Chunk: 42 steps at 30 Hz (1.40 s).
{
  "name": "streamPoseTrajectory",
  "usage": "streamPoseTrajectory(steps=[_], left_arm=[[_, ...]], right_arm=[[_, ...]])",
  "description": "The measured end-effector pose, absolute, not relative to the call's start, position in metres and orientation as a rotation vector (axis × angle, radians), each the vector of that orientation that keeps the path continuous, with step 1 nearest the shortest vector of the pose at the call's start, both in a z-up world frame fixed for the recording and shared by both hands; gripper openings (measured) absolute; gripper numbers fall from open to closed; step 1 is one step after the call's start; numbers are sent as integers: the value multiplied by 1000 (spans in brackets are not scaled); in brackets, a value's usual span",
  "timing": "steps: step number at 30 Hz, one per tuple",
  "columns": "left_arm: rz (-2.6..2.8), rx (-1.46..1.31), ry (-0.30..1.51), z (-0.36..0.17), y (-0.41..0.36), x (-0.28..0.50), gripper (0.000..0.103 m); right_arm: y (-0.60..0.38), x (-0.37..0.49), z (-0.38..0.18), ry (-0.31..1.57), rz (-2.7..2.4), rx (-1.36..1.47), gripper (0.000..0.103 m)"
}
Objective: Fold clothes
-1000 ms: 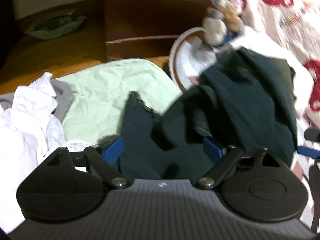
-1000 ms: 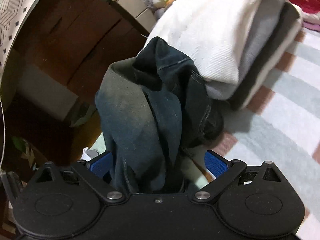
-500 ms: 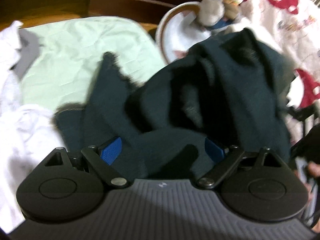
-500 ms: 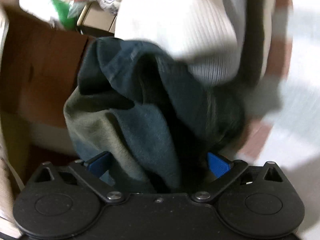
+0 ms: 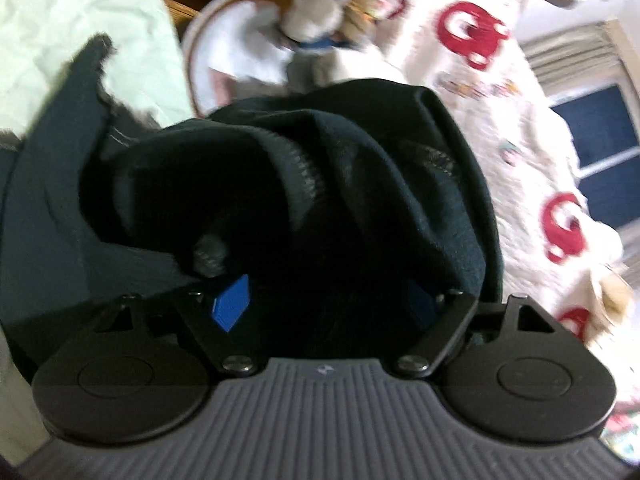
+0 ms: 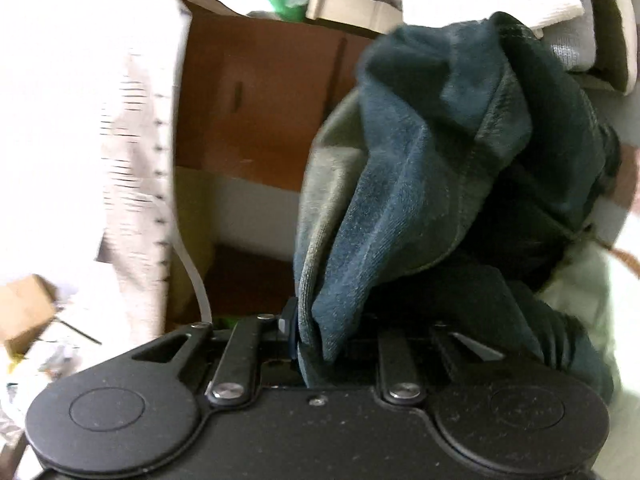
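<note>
- Red-print blanket (image 5: 520,92) is filling the right and upper right of the left wrist view, blurred; a pale green sheet (image 5: 72,32) is lying at upper left.
- Brown cupboard (image 6: 260,112) is sitting mid-frame in the right wrist view; a pale hanging cloth (image 6: 80,100) is covering the left side.
- Dark garment (image 5: 360,184), the task's thing, is hanging bunched and crumpled between the two grippers, covering the centre of both views; one dark flap is trailing out to the left over the green sheet.
- In the right wrist view the dark garment (image 6: 420,168) is rising in folds from lower centre to upper right, with stacked pale clothes (image 6: 580,20) behind it at the top right corner.
- Left gripper (image 5: 324,300) is standing with its jaws spread; cloth is lying between them, one blue pad showing at lower centre-left, the other mostly buried.
- Right gripper (image 6: 308,340) is pinching the garment, jaws pressed close on a thick bunch of edge.
- Step looks like lifting or shaking the garment out; it is not lying flat or folded now.
- To do it well: left jaws should be closing on a single edge or corner, not a wad; then both grippers pulling apart level so the cloth is spreading without twists.
- Risk: the bunched grip is hiding seams, so the fold line may be coming out skewed.
</note>
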State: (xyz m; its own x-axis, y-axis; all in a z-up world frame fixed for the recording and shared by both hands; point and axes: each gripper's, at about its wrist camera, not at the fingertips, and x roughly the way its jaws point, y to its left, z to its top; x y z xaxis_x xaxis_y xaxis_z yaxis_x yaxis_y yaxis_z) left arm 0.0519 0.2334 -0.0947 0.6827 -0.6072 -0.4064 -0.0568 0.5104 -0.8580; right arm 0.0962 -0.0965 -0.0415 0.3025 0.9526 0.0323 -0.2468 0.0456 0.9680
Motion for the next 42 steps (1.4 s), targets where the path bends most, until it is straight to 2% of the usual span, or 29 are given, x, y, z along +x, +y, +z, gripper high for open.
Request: streamPoseTrajectory(steps=[9,18,26,32,33,36,37,40,42], left_arm=[[-564,-971,808,-65,176,24,80],[-740,-940,833,-32,95,38,80],[-957,-789,843,31,-15,67,78],[-1257,-582,859,102,-132,75,78],[-1289,-508,846,107,-153,69,78],[-1336,-272,801,120,-213,54,89],[-1252,-164,781,114,-223,51,92],[-1062,98,696,80,-225,46,92],[-952,242,653,52,-218,45,94]], right_arm=[[-143,18,-33,682,1073,1104,24],[-212,-25,2,518,990,1033,24],[-292,-65,40,308,845,979,24],[-355,-141,95,98,637,886,23],[-362,-152,98,104,545,839,23],[-368,-170,89,207,137,619,23],[-370,-175,86,239,3,541,23],[-376,-193,78,329,-396,299,28],[-394,-181,29,498,-569,309,32]])
